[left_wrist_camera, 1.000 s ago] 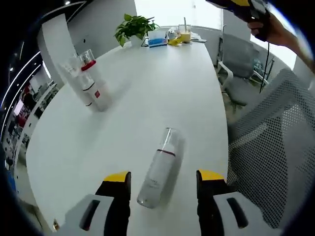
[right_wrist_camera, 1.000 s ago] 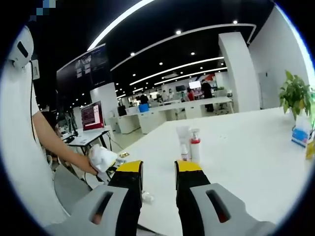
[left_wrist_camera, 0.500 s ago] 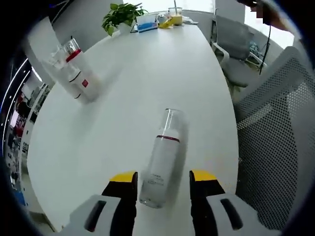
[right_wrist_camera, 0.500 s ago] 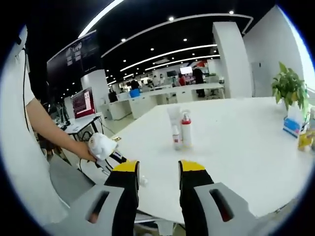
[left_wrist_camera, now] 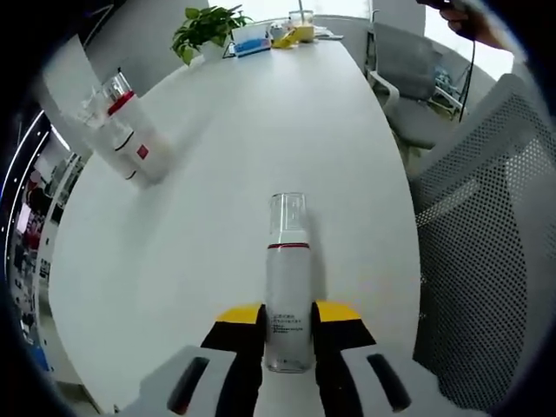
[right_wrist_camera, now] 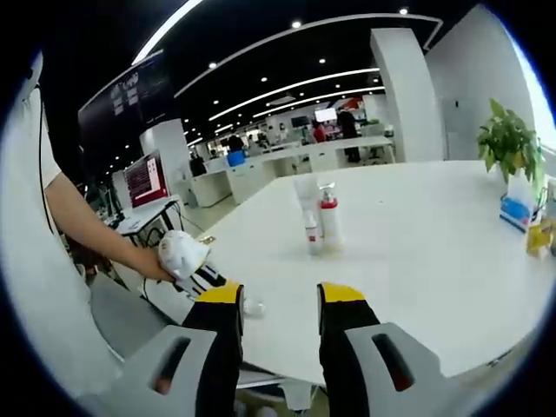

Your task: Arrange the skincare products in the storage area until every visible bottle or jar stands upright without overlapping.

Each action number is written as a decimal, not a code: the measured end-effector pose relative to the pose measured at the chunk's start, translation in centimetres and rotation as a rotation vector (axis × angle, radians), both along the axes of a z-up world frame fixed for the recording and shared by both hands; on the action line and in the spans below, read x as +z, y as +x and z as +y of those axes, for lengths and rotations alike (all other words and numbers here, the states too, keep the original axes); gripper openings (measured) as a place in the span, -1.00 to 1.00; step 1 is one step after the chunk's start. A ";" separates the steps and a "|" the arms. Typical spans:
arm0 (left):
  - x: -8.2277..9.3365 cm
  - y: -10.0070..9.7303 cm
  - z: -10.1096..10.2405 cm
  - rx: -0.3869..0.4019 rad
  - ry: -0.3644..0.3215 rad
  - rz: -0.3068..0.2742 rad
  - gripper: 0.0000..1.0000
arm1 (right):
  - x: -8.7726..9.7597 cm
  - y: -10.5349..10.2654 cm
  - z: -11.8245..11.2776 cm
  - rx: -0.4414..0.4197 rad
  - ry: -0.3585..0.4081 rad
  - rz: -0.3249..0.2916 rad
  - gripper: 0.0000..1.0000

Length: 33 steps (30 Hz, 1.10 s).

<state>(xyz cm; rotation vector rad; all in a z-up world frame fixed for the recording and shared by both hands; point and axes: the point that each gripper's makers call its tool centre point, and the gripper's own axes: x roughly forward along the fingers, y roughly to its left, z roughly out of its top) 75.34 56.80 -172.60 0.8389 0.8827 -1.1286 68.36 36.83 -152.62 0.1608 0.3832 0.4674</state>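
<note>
3 bottles: 1 (left_wrist_camera: 287, 300) lying, clamped by left hand-held gripper (left_wrist_camera: 287, 320); 2 (left_wrist_camera: 129, 139) upright.

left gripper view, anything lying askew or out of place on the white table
Yes. The white bottle with a clear cap and red band lies on its side on the white table, its base between the left tongs, which are closed against it. The white and red bottles farther back stand upright, close together.

Between the left tool's (left_wrist_camera: 287, 314) matt yellow-tipped grey plastic jaws lies a frosted white plastic bottle with a clear glossy cap (left_wrist_camera: 287, 295); beyond it stretches the smooth, matt white surface (left_wrist_camera: 234, 156).
</note>
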 end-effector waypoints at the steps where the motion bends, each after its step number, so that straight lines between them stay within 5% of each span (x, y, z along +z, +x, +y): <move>1: 0.0 -0.1 0.2 -0.004 0.004 -0.003 -0.57 | 0.0 0.0 0.0 -0.001 0.003 0.001 -0.39; 4: 0.2 -0.4 0.4 0.014 -0.008 0.012 -0.58 | -0.2 -0.1 0.2 -0.003 0.009 0.008 -0.38; 6: 0.2 -1.8 0.2 0.087 -0.044 0.127 -0.59 | -0.6 -0.1 0.5 0.004 0.013 0.017 -0.38; 13: 1.5 -3.0 -0.1 0.196 -0.145 0.242 -0.61 | -1.0 0.1 1.3 0.025 0.011 0.037 -0.37; 26: 7.3 -5.1 -0.9 0.635 -0.632 0.533 -0.61 | -1.4 0.3 5.5 0.119 0.073 0.067 -0.34; 33: 9.8 -6.3 -0.4 0.697 -0.780 0.588 -0.61 | -0.6 0.6 8.0 0.156 0.166 0.056 -0.30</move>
